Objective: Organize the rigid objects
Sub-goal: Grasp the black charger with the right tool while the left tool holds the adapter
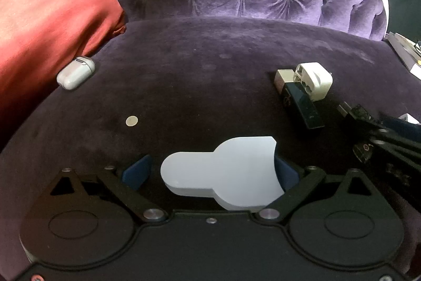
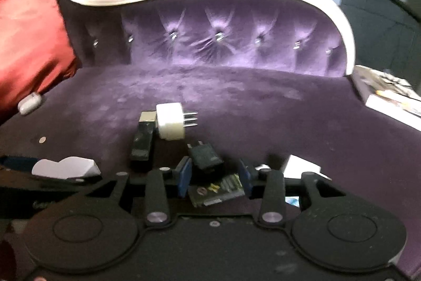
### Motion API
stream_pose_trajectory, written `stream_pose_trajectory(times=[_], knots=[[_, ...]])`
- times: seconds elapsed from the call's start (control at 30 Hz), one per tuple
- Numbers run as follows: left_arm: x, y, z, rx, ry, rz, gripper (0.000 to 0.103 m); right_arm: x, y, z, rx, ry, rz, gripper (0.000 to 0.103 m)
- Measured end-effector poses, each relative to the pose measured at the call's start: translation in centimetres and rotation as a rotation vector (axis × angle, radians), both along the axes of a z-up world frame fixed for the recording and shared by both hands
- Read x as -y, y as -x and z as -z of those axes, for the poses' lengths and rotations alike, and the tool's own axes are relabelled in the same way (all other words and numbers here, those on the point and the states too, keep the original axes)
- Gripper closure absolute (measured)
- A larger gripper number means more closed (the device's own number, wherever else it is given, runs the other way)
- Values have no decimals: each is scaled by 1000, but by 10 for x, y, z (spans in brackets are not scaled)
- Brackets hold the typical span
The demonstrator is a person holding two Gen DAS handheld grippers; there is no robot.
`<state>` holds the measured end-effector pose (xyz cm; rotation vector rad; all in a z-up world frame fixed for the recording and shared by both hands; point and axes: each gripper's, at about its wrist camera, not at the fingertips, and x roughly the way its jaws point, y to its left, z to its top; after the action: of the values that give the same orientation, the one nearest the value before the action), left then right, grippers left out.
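My left gripper (image 1: 210, 171) is open around a flat pale grey-white keyhole-shaped block (image 1: 223, 170) on the purple seat; the block touches the right blue pad, the left pad stands apart. It also shows in the right wrist view (image 2: 65, 167). My right gripper (image 2: 214, 174) is open, its blue pads either side of a black plug adapter (image 2: 205, 156) and a small dark printed pack (image 2: 215, 190). Beyond lie a white plug adapter (image 2: 171, 124) and a black rectangular bar with a gold end (image 2: 143, 140); they also show in the left wrist view, adapter (image 1: 314, 80) and bar (image 1: 302, 106).
A red cushion (image 1: 50, 12) leans at the left, with a white earbud case (image 1: 76, 73) at its foot. A small round coin (image 1: 131, 121) lies on the seat (image 1: 200, 65). Books or boxes (image 2: 389, 96) sit at the seat's right end. A tufted backrest (image 2: 223, 44) stands behind.
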<state>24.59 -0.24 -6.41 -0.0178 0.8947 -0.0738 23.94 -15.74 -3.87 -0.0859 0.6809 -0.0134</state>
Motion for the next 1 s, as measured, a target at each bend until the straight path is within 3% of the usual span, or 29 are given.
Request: stream_pose_trajectory(times=[0.1,0.23,0.37,0.47,0.7,1.0], knots=[[-1,0,0,0,0,1,8,-1,-8,7,-27,42,-7,69],[0,0,0,-5,6,-4,8,16,-8,7,-31,77,85,67],[0,-1,-1,-7,7,-6,8,20,-1,-1,10,31,93,65],[0,-1,-1,-7,7,-6,8,12,-7,-2,18,4,85,53],[0,-1,0,-8,8,-6,7,-6,-25,9,-28,20,115,53],[0,-1,0,-9,7,-4,7,1,-46,14,-50,-50,128,53]])
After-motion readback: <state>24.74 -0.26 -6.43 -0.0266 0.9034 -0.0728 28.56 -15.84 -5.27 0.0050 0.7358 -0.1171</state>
